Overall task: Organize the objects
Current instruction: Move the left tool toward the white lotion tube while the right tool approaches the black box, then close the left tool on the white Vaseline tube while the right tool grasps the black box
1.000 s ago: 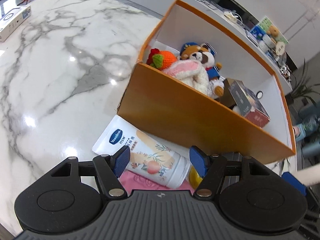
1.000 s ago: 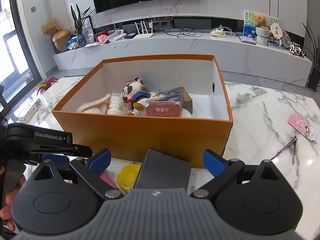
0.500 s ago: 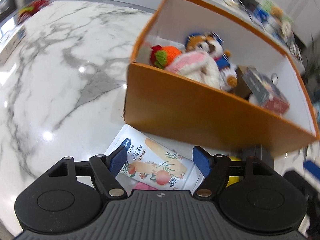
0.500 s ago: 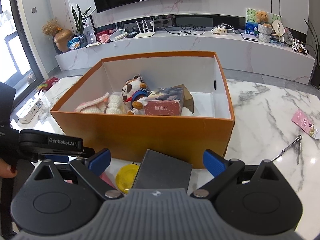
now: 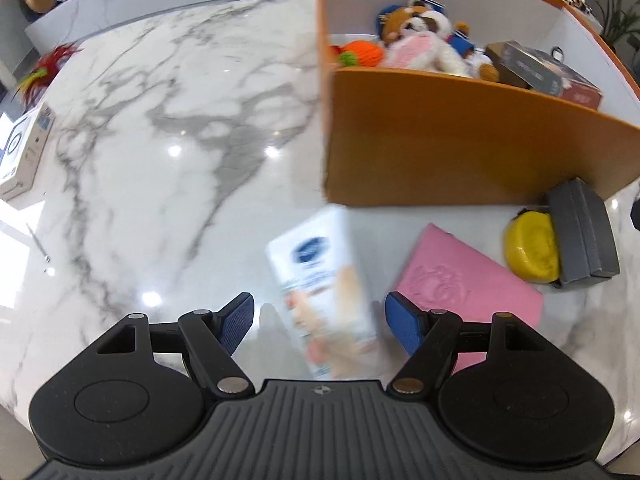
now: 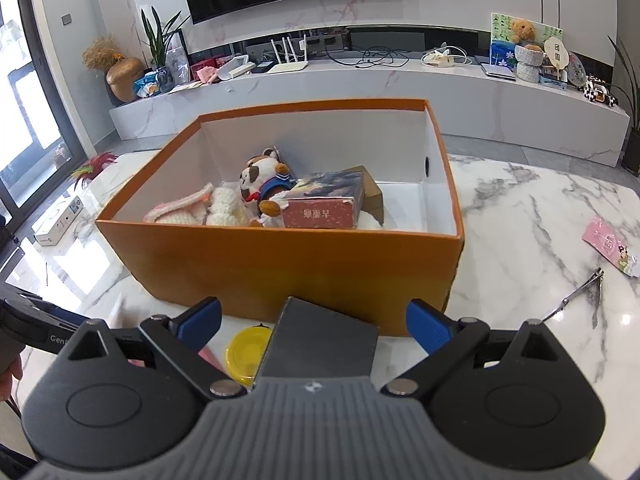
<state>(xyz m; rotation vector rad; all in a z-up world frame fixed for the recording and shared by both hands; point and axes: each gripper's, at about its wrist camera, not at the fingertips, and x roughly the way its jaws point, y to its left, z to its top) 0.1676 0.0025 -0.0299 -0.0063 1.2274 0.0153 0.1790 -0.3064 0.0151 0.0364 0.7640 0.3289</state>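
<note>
Left gripper (image 5: pixel 320 322): jaws spread, nothing clamped; lotion tube (image 5: pixel 326 300) is bracketed between the blue pads, gaps visible on both sides. Likely lined up for a pinch across the tube's width.
Lotion tube: lies flat on the marble tabletop (image 5: pixel 160 140), just in front of the orange box's (image 5: pixel 460 140) near-left corner. Motion-blurred in the left wrist view. Long axis runs roughly along the gripper's pointing line; the end with the blue logo points at the box, the other end toward the camera. Cap end cannot be told.
Pink packet (image 5: pixel 460 288): flat on the tabletop, just right of the tube; one corner is hidden under the right-hand finger.
Yellow lid (image 5: pixel 532 252): touching the gray case (image 5: pixel 584 232), both close to the box's front wall, presumably queued for packing.
Orange box: open top, already loaded with plush toys (image 6: pixel 264 184) and a red carton (image 6: pixel 324 208); right half of the floor bare.
Right gripper (image 6: pixel 314 322): jaws wide apart, empty, held above the gray case, facing the box's front wall.
Next step, judged: tube pinched, then lifted over the wall.
</note>
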